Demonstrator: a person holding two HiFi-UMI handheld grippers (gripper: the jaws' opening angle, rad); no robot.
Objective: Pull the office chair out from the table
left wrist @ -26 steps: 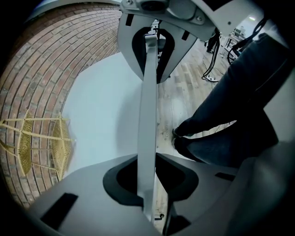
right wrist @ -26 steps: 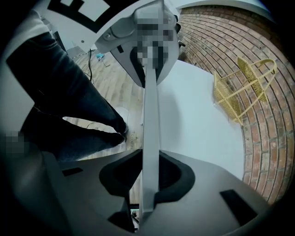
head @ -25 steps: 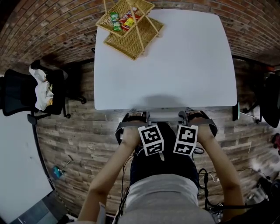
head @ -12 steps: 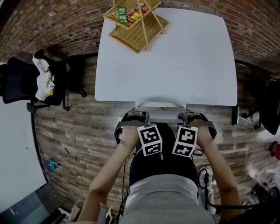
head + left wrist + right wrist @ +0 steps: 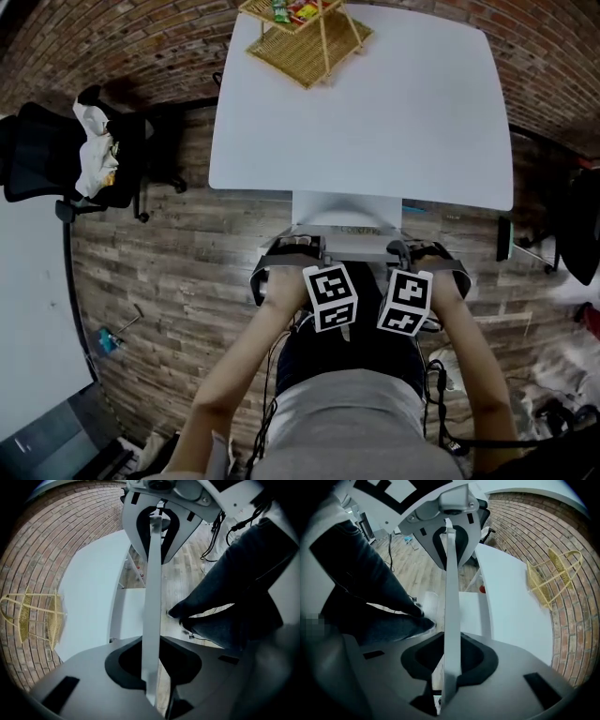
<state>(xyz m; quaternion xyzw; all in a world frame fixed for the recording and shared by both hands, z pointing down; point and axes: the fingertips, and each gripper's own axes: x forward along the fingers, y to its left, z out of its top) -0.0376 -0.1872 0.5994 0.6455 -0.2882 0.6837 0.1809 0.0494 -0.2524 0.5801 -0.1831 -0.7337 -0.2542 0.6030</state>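
Plank flooring and a curved brick wall frame the white table [image 5: 375, 112] at 12 o'clock, with a wicker basket [image 5: 309, 37] at its far edge. The chair [image 5: 347, 211] sits at 6 o'clock of the table, its pale seat partly showing from under the tabletop. The left gripper [image 5: 296, 247] and right gripper [image 5: 412, 251] each point down and pinch the thin top rim of the backrest [image 5: 151, 573] between their pads.

The hold is the weak point: the rim is narrow and smooth, so a sharp tug could let the pads slide off. Uneven pull between the two hands would likely swivel the chair instead of rolling it straight. Loose cables [image 5: 441, 394] lie on the floor at 5 o'clock, where the wheels or the person's feet could snag. A second chair [image 5: 56, 169] at 9 o'clock stands well apart and poses little risk.
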